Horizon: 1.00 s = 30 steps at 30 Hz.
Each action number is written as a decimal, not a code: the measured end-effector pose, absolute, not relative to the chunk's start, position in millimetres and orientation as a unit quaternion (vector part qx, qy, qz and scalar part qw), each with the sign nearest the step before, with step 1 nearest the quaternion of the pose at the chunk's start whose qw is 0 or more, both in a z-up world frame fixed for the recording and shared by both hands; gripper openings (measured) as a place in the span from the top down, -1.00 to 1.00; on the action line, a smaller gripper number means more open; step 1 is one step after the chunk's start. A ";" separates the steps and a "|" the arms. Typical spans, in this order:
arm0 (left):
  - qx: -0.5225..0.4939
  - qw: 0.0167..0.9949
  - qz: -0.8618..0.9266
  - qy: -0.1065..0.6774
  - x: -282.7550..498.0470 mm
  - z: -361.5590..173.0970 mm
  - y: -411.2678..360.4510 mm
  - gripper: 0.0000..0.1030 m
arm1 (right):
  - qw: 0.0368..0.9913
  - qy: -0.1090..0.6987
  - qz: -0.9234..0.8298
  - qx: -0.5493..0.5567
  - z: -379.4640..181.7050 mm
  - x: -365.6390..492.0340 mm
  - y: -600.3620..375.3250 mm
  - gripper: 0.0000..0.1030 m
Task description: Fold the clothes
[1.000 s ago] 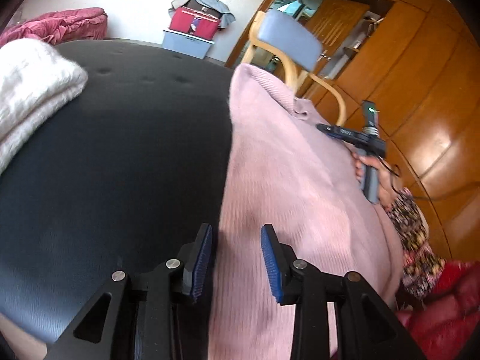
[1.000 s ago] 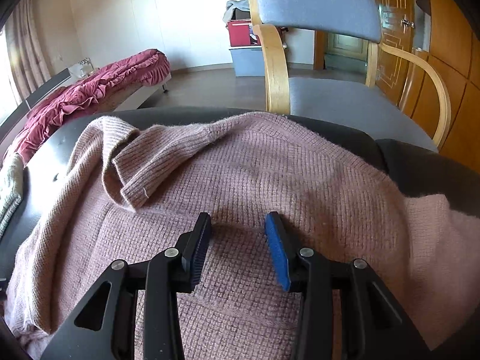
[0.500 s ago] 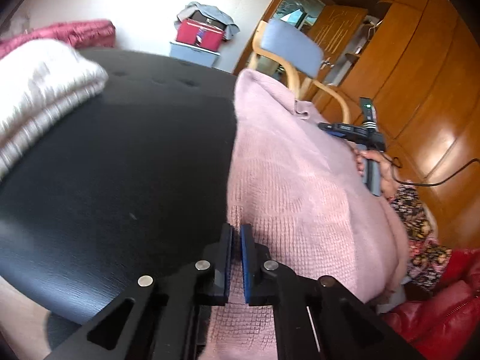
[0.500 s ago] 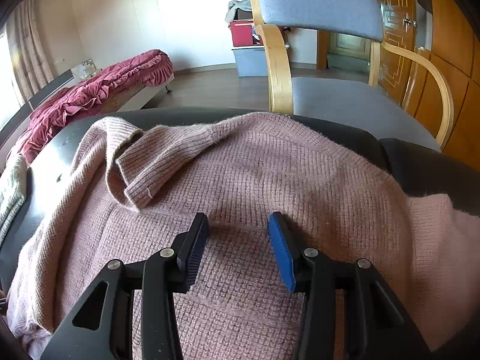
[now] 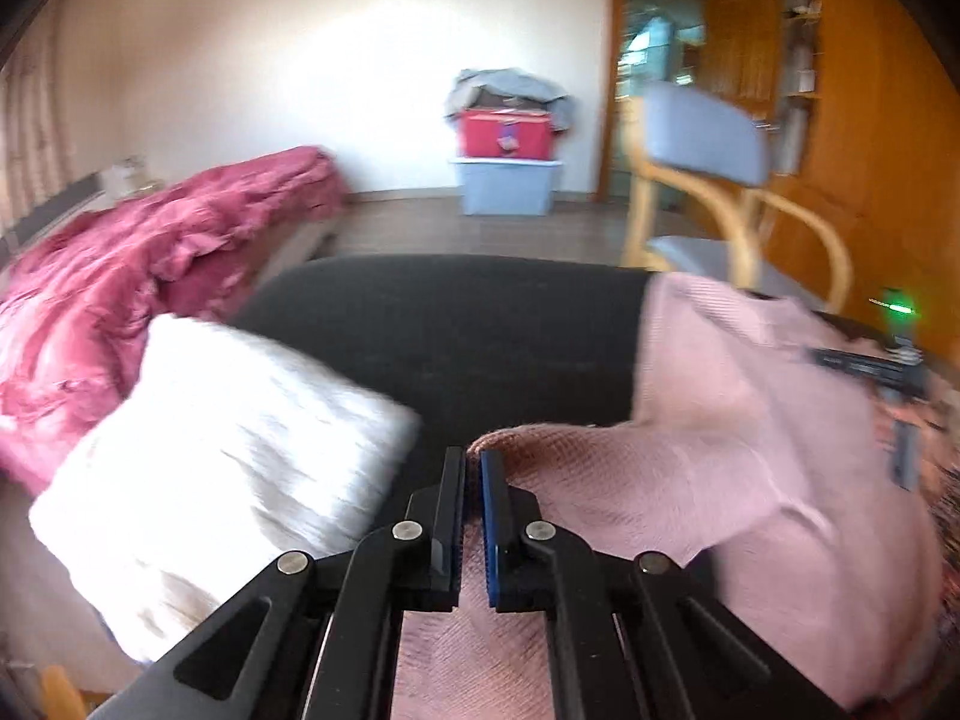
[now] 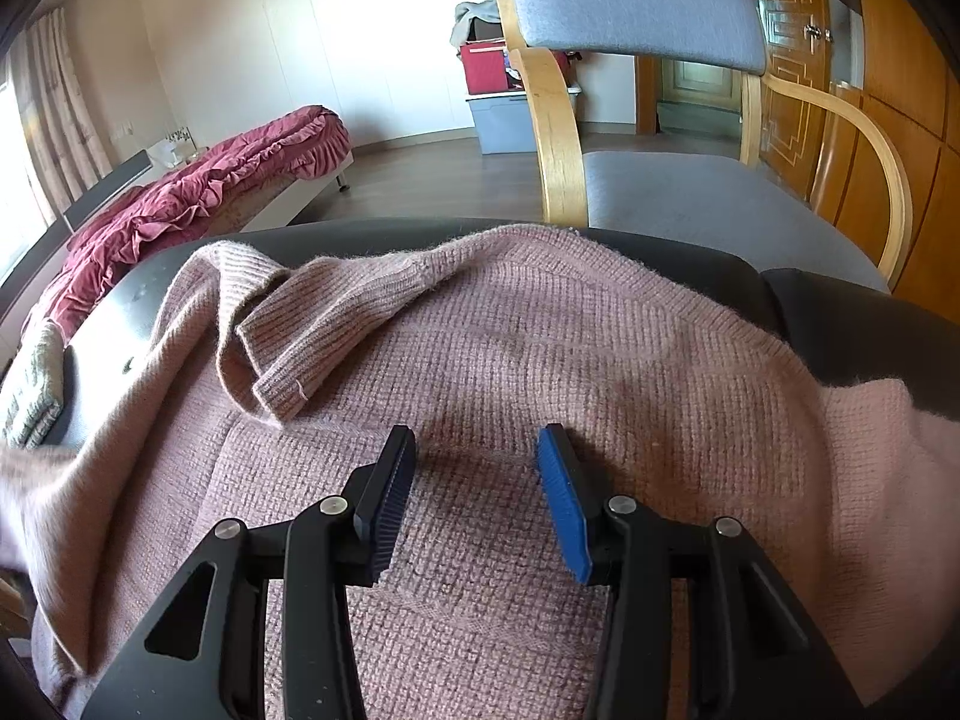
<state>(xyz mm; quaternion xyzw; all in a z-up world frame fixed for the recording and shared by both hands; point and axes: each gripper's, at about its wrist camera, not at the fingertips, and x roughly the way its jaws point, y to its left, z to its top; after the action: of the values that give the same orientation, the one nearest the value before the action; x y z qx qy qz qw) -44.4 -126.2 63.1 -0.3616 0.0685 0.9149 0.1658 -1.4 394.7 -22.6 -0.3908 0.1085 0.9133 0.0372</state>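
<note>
The pink sweater (image 6: 540, 348) lies spread over the right part of the black tabletop (image 5: 480, 324). The left claw (image 5: 472, 468) pinches the sweater's near edge, lifted off the surface. The right claw (image 6: 477, 450) stands half wide over the knit, gripping nothing. Bare tabletop lies between the sweater and a folded white garment (image 5: 228, 468).

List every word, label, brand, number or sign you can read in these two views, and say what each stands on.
No text can be read in either view.
Red bin by the far wall: a small dark patch on its front, perhaps a label, too blurred to read.
Right gripper as seen from the left wrist view: a pale line along its black body, perhaps print, too blurred to read; a green light glows above it.
Pink sweater: no tag or print shows.
</note>
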 end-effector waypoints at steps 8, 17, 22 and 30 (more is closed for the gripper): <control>-0.431 0.125 0.893 -0.027 -73.7 5.2 -161.1 0.65 | 0.033 0.119 0.913 -0.389 -23.3 -1.2 397.0 0.10; -0.398 0.163 0.896 -0.108 -22.9 10.6 -230.0 0.55 | 0.040 0.084 0.911 -0.401 -24.6 -1.3 394.6 0.10; -0.412 0.138 0.898 -0.071 -7.9 -6.5 -247.4 0.54 | 0.043 0.065 0.909 -0.409 -23.5 8.5 405.1 0.10; -0.406 0.112 0.906 -0.035 12.5 -17.1 -255.1 0.54 | 0.059 0.073 0.911 -0.403 -24.2 25.2 434.6 0.10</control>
<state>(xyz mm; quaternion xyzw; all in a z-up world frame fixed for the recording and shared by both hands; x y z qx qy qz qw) 12.5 -255.1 -17.1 -0.4056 -0.0352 0.9065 0.1117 25.2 434.6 -24.2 -0.4027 0.0726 0.9105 0.0594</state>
